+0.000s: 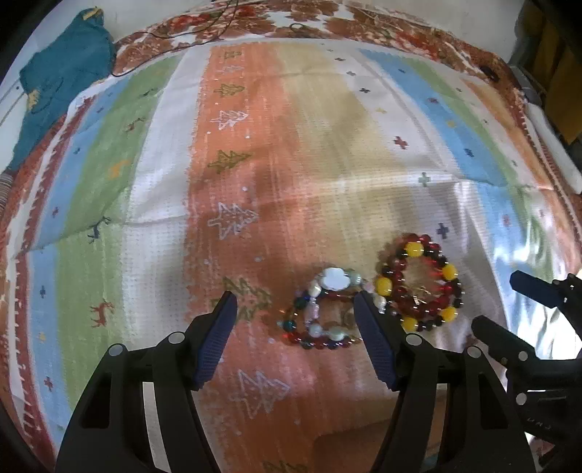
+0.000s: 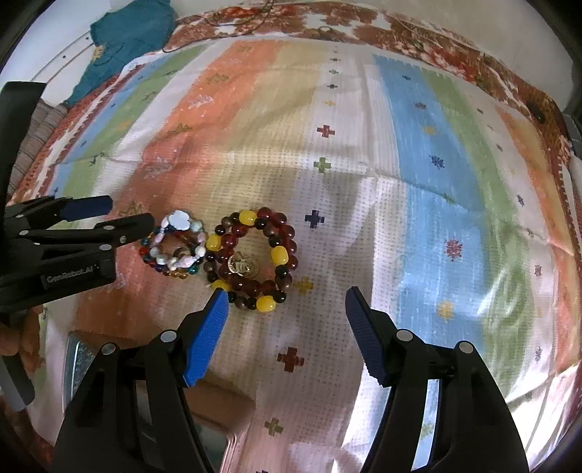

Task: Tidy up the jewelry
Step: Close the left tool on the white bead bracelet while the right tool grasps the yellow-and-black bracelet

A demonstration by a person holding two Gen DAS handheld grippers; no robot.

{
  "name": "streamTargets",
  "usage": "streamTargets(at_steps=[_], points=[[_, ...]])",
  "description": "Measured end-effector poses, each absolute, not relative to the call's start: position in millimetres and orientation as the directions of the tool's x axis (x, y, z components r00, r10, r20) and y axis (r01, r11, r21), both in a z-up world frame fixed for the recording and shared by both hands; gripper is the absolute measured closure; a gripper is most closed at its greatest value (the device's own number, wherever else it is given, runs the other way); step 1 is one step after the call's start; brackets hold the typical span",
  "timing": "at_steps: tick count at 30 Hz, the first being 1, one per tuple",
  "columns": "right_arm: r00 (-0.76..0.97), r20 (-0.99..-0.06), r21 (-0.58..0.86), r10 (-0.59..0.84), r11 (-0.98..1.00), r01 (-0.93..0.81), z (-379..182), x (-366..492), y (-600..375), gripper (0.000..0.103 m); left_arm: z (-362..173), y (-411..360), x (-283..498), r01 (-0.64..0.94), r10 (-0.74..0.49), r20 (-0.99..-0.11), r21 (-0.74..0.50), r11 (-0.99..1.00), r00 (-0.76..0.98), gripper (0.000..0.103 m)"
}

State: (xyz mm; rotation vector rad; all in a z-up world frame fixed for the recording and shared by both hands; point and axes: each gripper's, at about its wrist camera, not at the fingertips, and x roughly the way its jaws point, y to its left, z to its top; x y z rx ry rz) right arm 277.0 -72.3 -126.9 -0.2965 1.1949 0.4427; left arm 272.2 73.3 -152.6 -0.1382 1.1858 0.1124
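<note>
Two bead bracelets lie side by side on a striped cloth [image 1: 309,152]. One is pale, with white, pink and green beads [image 1: 323,313] [image 2: 174,245]. The other is red, dark and yellow, with a gold coin charm [image 1: 422,287] [image 2: 252,260]. My left gripper [image 1: 294,302] stands open above the pale bracelet, whose right part sits beside the right finger. My right gripper [image 2: 287,298] is open just in front of the red and yellow bracelet, its left fingertip at the bracelet's near edge. Nothing is held.
A teal garment [image 1: 62,80] lies at the far left on the cloth's edge. A thin dark cord [image 1: 203,29] runs along the patterned back border. A shiny flat thing [image 2: 83,360] shows under my right gripper's left finger.
</note>
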Motion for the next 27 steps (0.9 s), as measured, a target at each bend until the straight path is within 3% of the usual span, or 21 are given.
streamTargets(at_steps=[13, 16, 25, 27], points=[[0.279, -0.947, 0.004, 0.161, 0.872, -0.489, -144, 290, -67, 0.039, -172, 72, 285, -0.148, -0.016, -0.938, -0.071, 0.986, 0.346, 0.04], [0.268, -0.95, 0.008, 0.159, 0.873, -0.487, -148, 293, -66, 0.044, -175, 72, 287, -0.146, -0.027, -0.938, -0.082, 0.986, 0.345, 0.045], [0.24, -0.96, 0.005, 0.143, 0.868, -0.497, -164, 297, -63, 0.06, -186, 68, 293, -0.122, -0.037, -0.944, -0.081, 0.989, 0.329, 0.078], [0.231, -0.96, 0.025, 0.16, 0.867, -0.497, -164, 297, -64, 0.068, -185, 67, 293, -0.11, -0.047, -0.943, -0.087, 0.99, 0.328, 0.084]])
